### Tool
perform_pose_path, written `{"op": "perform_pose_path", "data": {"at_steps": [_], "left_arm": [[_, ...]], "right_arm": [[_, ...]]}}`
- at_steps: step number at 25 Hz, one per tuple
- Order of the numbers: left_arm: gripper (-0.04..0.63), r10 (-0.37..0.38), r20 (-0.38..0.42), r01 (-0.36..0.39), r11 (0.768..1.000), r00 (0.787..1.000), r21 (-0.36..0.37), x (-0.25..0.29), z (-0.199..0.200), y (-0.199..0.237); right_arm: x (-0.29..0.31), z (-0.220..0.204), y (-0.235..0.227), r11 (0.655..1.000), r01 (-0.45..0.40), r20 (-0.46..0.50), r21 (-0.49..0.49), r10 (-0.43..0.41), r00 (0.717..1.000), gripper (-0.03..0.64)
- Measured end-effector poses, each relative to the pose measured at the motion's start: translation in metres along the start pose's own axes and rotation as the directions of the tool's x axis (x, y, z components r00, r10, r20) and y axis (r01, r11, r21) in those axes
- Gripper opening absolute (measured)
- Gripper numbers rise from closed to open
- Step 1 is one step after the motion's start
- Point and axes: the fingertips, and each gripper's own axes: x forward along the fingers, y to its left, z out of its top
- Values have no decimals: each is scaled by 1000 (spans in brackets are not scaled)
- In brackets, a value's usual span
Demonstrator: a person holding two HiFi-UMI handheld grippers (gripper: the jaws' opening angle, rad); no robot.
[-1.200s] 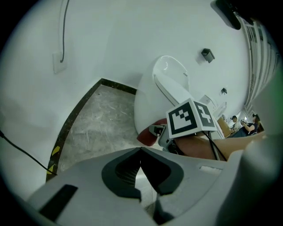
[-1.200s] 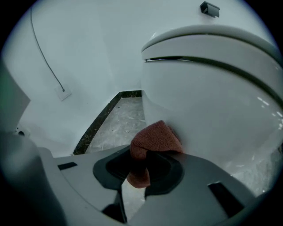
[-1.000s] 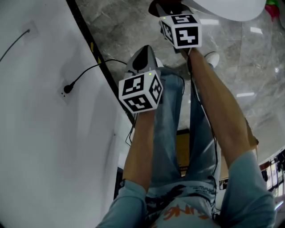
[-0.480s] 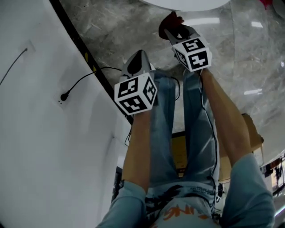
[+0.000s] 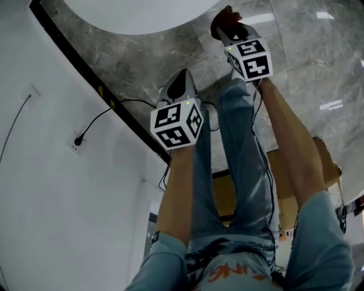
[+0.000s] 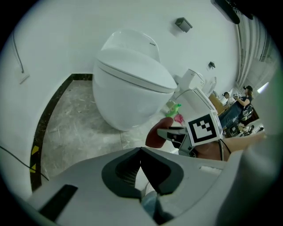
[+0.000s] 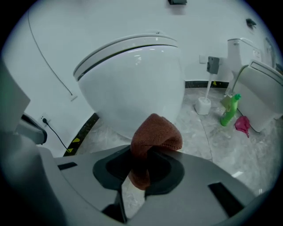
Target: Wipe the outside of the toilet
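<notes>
The white toilet (image 7: 132,79) stands against the wall with its lid down; its bowl also fills the top of the head view (image 5: 142,14). My right gripper (image 7: 148,154) is shut on a red-brown cloth (image 7: 154,139), held a short way in front of the bowl's lower side, not touching it. In the head view the cloth (image 5: 223,18) sticks out past the right gripper (image 5: 226,27), just right of the bowl. My left gripper (image 6: 141,152) is shut with nothing in it and hangs back over the floor, lower left of the right one (image 5: 181,82).
A toilet brush in its holder (image 7: 204,103), a green spray bottle (image 7: 230,110) and a pink item (image 7: 242,123) stand on the marble floor right of the toilet, next to a second toilet (image 7: 261,92). A black cable (image 5: 108,111) runs from a wall socket at left.
The head view has swung, so the toilet bowl has slid from top right to top left. The right gripper with the cloth has moved slightly right and down in view; the left has barely moved.
</notes>
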Motion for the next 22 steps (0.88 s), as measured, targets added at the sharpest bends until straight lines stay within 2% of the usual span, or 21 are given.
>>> {"op": "perform_pose_path", "data": {"at_steps": [3,10,13,16,18,22], "left_arm": [[-6,-23,-35,25,997,999,74,22,0,-25],[-6,-44,-53,50,991,998,124,81,-5,-51],[-5,-40,-57,47,992,998,118,95,-16,-52],[-6,-48,-74,60,982,996,179,103,-27,-58],[-6,-54,-87,70,979,995,192,102,-34,-58],[-6,-40,-82,52,987,996,150,100,-36,-45]], "right_arm": [[-1,1,-32,1000,6,0,21,-6,1000,77],[26,9,-88,997,42,49,-68,-39,998,72],[44,8,-89,991,16,44,-136,-10,999,72],[59,11,-92,984,-2,46,-176,11,999,73],[67,15,-93,982,1,45,-189,7,999,74],[85,21,-80,985,-21,45,-172,29,999,74]]}}
